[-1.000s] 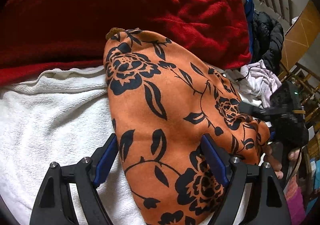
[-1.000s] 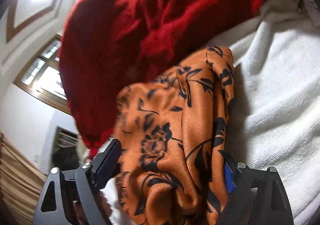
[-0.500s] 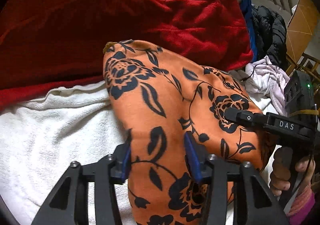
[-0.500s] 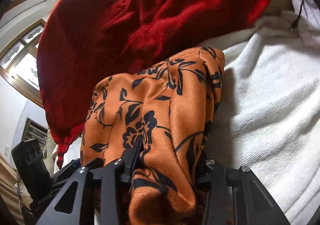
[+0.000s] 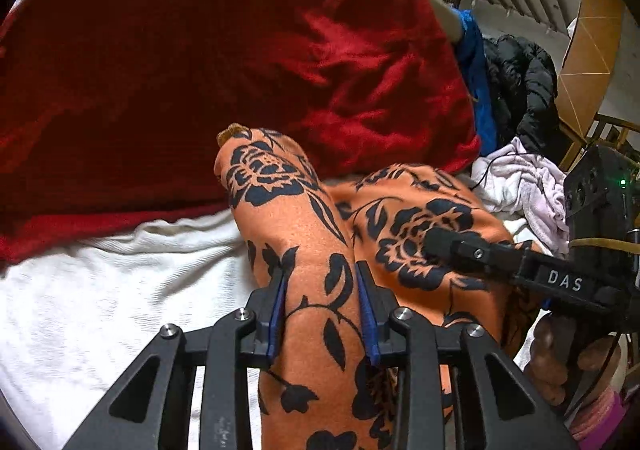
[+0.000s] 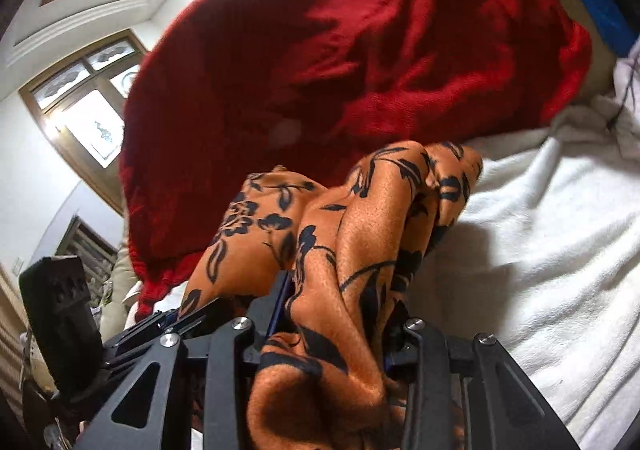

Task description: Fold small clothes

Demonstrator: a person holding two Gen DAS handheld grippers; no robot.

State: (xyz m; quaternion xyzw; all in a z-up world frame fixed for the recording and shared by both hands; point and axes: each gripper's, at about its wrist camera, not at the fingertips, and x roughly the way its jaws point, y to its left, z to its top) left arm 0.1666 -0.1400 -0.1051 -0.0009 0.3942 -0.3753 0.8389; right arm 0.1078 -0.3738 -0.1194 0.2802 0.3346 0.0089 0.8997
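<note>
An orange garment with a black flower print (image 5: pixel 304 234) hangs bunched above a white towel (image 5: pixel 100 310). My left gripper (image 5: pixel 320 290) has a thick fold of it between its blue pads; its jaws are still closing and the pads press the cloth. In the right wrist view the same orange garment (image 6: pixel 360 234) is gathered into ridges, and my right gripper (image 6: pixel 340 302) squeezes a wad of it, jaws still closing. The right gripper (image 5: pixel 436 246) also shows in the left wrist view, held by a hand (image 5: pixel 560 366), on the garment's right side.
A big red blanket (image 5: pixel 200 49) lies heaped behind the garment. A pale lilac cloth (image 5: pixel 524 185), a dark jacket (image 5: pixel 520 89) and a blue cloth (image 5: pixel 472 61) lie at the right. The white towel (image 6: pixel 540 250) spreads to the right in the right wrist view.
Both grippers went from wide open around the flat garment to closed on it. The garment has been lifted and bunched into folds, and both hands have risen.
</note>
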